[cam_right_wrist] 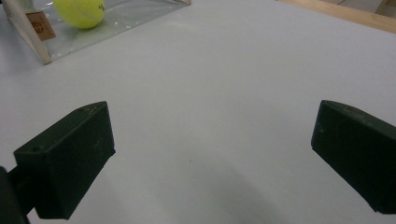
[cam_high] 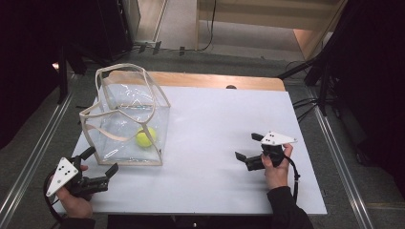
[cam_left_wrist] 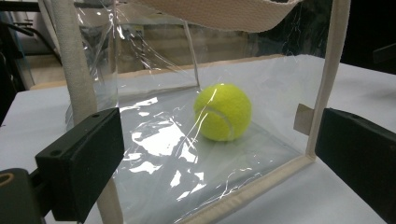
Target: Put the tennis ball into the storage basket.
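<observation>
Clear crinkled plastic, edged in cream webbing, is forming a boxy bag [cam_high: 126, 119] standing upright with its mouth facing up on the white tabletop [cam_high: 215, 143]. Just before it the left gripper [cam_high: 98, 161] is hovering, fingers released and spread. A fuzzy yellow tennis ball [cam_high: 145, 137] is resting inside. Well to the right, the right gripper [cam_high: 248, 147] is pointing leftward, fingers released, above grey floor [cam_high: 344, 157].
</observation>
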The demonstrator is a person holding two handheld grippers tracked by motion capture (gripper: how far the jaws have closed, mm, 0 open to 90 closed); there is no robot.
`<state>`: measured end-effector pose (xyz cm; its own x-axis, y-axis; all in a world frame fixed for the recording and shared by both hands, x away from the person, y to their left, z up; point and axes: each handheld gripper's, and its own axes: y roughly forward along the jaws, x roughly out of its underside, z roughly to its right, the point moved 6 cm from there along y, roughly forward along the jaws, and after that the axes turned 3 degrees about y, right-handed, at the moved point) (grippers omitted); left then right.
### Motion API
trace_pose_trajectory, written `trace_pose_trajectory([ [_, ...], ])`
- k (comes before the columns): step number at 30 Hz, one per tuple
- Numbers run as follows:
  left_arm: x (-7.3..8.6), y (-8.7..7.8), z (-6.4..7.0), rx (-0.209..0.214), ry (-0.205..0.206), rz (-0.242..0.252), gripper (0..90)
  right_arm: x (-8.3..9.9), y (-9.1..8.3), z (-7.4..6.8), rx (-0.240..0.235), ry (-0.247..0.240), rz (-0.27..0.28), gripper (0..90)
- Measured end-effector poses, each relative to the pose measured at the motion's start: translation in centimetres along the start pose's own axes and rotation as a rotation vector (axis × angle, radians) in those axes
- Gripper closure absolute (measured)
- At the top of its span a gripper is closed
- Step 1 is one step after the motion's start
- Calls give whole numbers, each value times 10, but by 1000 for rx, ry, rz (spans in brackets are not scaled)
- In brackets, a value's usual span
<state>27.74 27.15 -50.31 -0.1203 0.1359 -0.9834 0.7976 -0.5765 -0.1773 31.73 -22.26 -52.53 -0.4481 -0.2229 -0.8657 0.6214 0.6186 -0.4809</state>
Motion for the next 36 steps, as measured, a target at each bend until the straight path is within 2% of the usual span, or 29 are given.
trace_pose_trajectory([
  [3, 0, 0, 0, -3, 1, -1, 13, 5, -6, 4, 28, -3, 2, 0],
  [23, 0, 0, 0, -3, 4, -5, 13, 34, -56, 26, 102, 56, 44, 0],
  [30, 0, 0, 0, -4, 4, -4, 13, 41, -73, 33, 126, 81, 77, 0],
  [36, 0, 1, 0, 3, 18, -10, 13, 50, -89, 38, 139, 132, 123, 0],
])
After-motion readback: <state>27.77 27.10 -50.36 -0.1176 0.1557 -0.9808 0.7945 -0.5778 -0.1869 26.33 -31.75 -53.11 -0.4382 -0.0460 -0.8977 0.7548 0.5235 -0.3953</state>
